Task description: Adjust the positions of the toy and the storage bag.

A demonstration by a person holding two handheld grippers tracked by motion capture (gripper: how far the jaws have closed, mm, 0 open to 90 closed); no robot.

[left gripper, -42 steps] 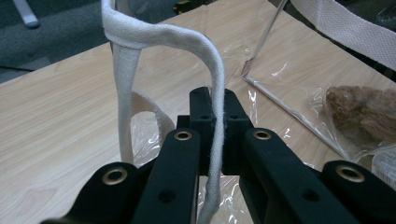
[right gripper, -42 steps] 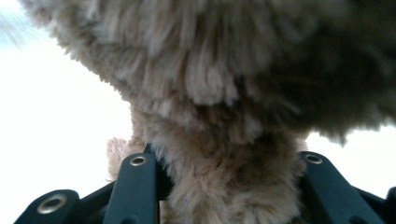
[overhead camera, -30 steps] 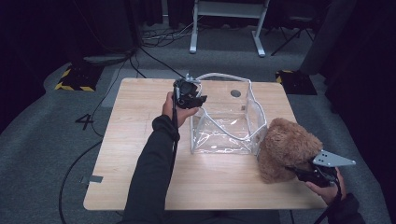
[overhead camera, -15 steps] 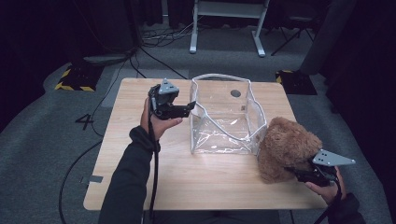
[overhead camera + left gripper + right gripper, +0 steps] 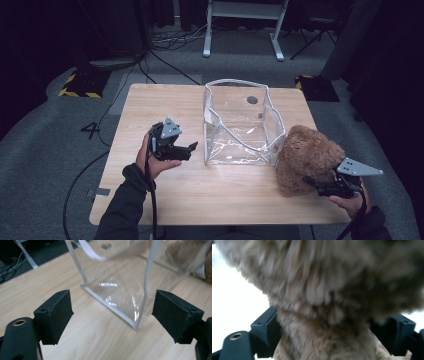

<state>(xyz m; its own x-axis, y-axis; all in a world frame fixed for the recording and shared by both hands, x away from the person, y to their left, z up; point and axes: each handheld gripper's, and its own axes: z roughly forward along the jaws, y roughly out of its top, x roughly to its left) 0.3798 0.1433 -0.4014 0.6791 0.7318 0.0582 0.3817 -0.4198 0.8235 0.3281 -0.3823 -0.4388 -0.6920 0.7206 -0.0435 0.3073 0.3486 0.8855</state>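
Sitting on the wooden table [image 5: 165, 105], the fluffy brown teddy bear [image 5: 305, 155] is squeezed by the right gripper [image 5: 320, 187], just beside the clear plastic bag [image 5: 240, 125]. The bag is seen standing open with nothing in it. The left gripper [image 5: 187, 150] is held wide, with nothing between its jaws, near the bag's corner. It is guessed that the bear is meant for the bag, so most is left.

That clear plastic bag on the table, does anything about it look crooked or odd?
Slightly. The clear plastic bag stands open and upright, but its soft walls sag and its rim bows unevenly. Nothing is spilled; the plush bear leans against its right side.
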